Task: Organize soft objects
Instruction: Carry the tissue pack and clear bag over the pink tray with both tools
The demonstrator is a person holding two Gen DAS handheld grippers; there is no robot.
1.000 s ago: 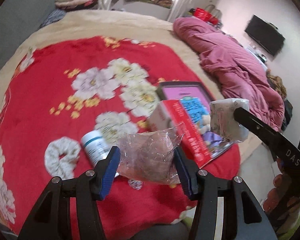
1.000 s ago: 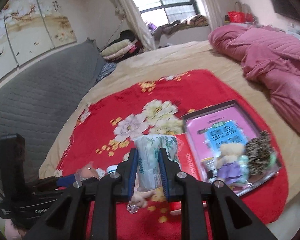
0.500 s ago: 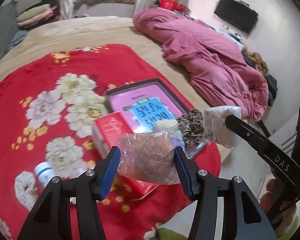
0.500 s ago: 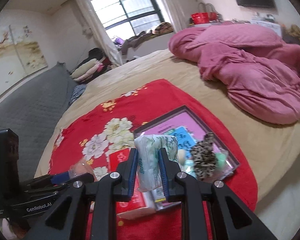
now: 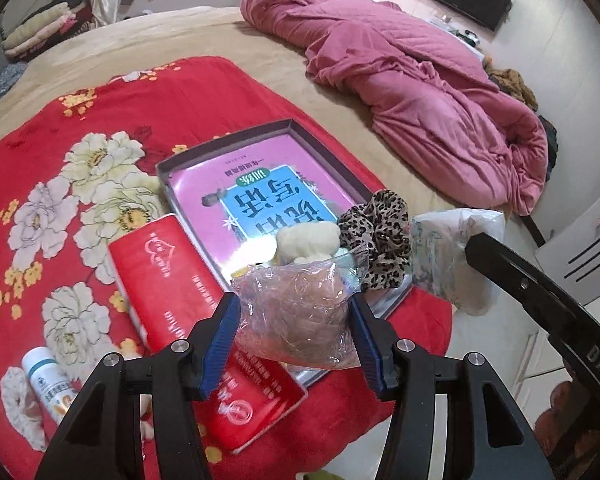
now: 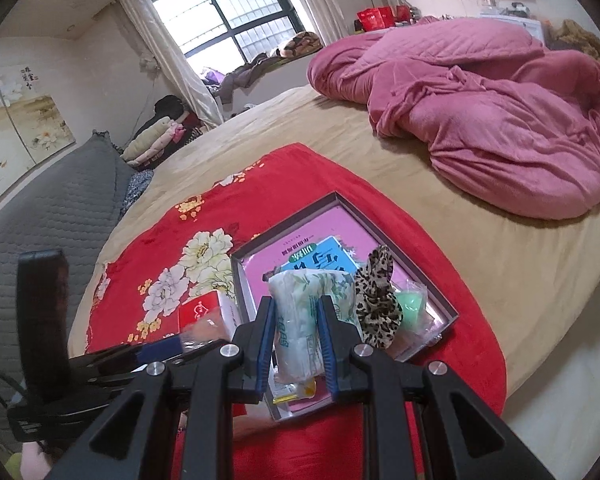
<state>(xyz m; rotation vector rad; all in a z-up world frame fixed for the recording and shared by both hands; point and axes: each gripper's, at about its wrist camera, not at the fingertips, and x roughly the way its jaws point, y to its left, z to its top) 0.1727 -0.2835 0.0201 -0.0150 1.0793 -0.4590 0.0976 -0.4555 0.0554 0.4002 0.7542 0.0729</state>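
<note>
- Left gripper (image 5: 296, 332): fingers about half open and pressed on a clear bag (image 5: 298, 316) with something brownish inside, held in the air above the near end of the shallow tray (image 5: 228, 140), between the red box (image 5: 188, 300) and the leopard scrunchie (image 5: 376, 244).
- To do well: lower the bag slowly into the free part of the tray, beside the small cream plush (image 5: 306, 242), and open only when the bag rests; thin crinkled plastic probably slips easily.
- Right gripper (image 6: 296, 328): fingers almost closed, squeezing a floral tissue pack (image 6: 306, 320) over the same tray, just beside the scrunchie; better set down apart from the left load, to avoid collision.
- Hard to make out: content of the bag; near rim of the tray, hidden behind both grippers; the greenish item (image 6: 410, 306) behind the scrunchie; the small bottle (image 5: 48, 380), partly covered at the left edge.
</note>
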